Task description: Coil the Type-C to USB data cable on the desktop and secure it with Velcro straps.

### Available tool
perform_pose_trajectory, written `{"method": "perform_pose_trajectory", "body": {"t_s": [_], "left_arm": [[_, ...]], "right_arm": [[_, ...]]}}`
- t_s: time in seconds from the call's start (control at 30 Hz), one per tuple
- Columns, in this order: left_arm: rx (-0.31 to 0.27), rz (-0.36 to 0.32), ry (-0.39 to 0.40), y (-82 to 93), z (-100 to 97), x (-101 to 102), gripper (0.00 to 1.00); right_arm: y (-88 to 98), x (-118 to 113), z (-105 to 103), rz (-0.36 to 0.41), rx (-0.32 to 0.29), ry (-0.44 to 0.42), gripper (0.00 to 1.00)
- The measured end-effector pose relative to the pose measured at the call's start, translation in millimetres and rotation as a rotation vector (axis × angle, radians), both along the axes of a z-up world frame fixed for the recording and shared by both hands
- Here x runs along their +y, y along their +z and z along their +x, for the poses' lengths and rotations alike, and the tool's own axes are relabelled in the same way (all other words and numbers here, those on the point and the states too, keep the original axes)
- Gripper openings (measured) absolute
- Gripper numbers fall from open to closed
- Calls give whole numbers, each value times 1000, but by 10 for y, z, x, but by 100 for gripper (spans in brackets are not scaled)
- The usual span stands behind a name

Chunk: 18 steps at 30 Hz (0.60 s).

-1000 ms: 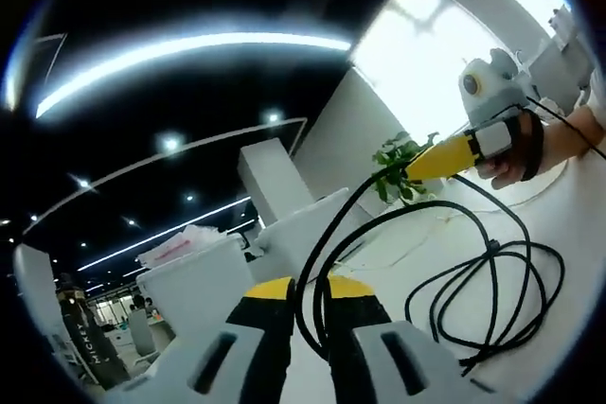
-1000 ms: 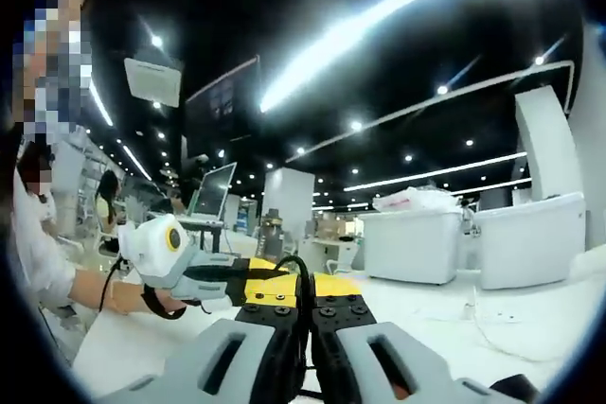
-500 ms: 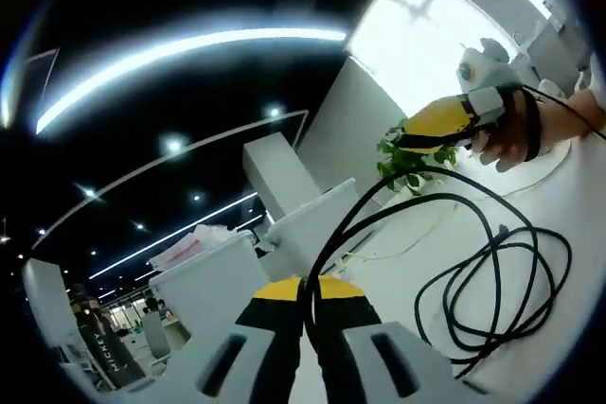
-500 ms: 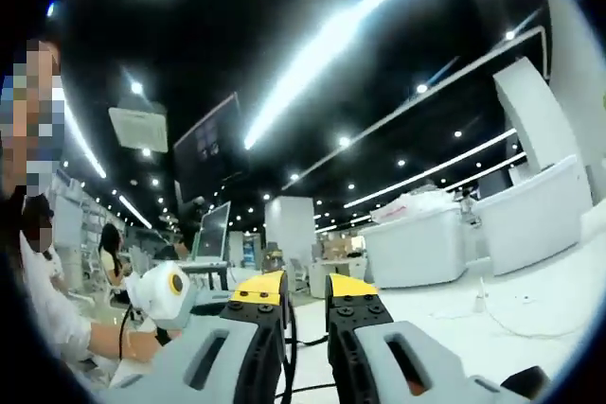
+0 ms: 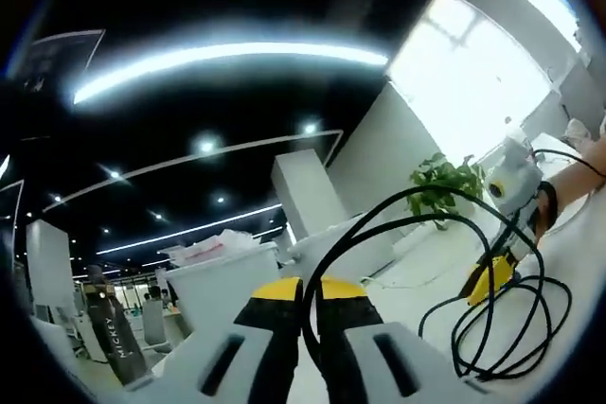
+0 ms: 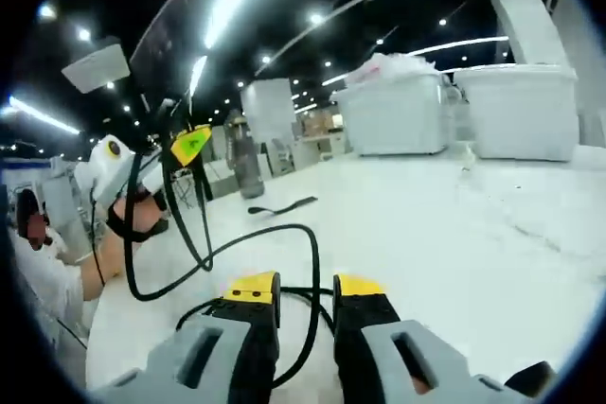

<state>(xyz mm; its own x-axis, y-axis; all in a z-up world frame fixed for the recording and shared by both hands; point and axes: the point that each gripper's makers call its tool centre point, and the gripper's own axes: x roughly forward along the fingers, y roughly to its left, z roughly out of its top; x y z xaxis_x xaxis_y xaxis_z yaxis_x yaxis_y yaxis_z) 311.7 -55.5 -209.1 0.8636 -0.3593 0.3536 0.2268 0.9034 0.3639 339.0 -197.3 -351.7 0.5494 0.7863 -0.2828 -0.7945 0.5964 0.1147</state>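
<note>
In the left gripper view, my left gripper [image 5: 308, 292] is pinching the black data cable [image 5: 402, 210] between its yellow-tipped jaws, which are pressed together on it. From that pinch the cable is arching up and away to the right, then dropping into several loose loops hanging just above the white desktop [image 5: 578, 262]. Beside those loops my right gripper [image 5: 489, 279] is pointing down toward the desktop, a hand [image 5: 554, 203] with a black strap around it gripping its handle. A potted plant [image 5: 443, 180] is standing farther back, in front of a bright window.

In the right gripper view, my right gripper [image 6: 305, 288] is holding its jaws apart, with nothing between them. The cable [image 6: 248, 243] is passing just beyond the tips, some of it lying on the desktop [image 6: 454, 224] and the rest curving up to the left into my left gripper [image 6: 190, 144], held high off the surface. A dark Velcro strap [image 6: 282, 205] is lying flat on the desktop farther out, well apart from the cable. Large white bins [image 6: 456, 106] are sitting at the far edge.
</note>
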Motion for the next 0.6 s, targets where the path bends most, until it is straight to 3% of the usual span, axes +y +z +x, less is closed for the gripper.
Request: {"method": "perform_pose_trajectory", "body": {"t_s": [0.07, 0.17, 0.23, 0.3, 0.37, 0.47, 0.6], "left_arm": [[13, -30, -23, 3, -6, -6, 6], [30, -52, -56, -12, -3, -42, 6], [39, -61, -74, -28, -5, -75, 6], [52, -77, -112, -48, -16, -140, 6], [63, -97, -153, -59, -32, -198, 6], [72, -128, -202, -58, -61, -260, 6], [62, -113, -232, -53, -103, -338, 5]], "right_arm": [[-71, -32, 44, -59, -18, -43, 3], [33, -30, 105, -27, -55, -69, 2], [219, -72, 157, 15, -118, -102, 2], [470, -169, 216, 58, -229, -169, 2], [718, -374, 231, 94, -306, -205, 2], [935, -511, 255, 121, -395, -269, 2], [1124, -514, 166, 144, -496, -270, 2]]}}
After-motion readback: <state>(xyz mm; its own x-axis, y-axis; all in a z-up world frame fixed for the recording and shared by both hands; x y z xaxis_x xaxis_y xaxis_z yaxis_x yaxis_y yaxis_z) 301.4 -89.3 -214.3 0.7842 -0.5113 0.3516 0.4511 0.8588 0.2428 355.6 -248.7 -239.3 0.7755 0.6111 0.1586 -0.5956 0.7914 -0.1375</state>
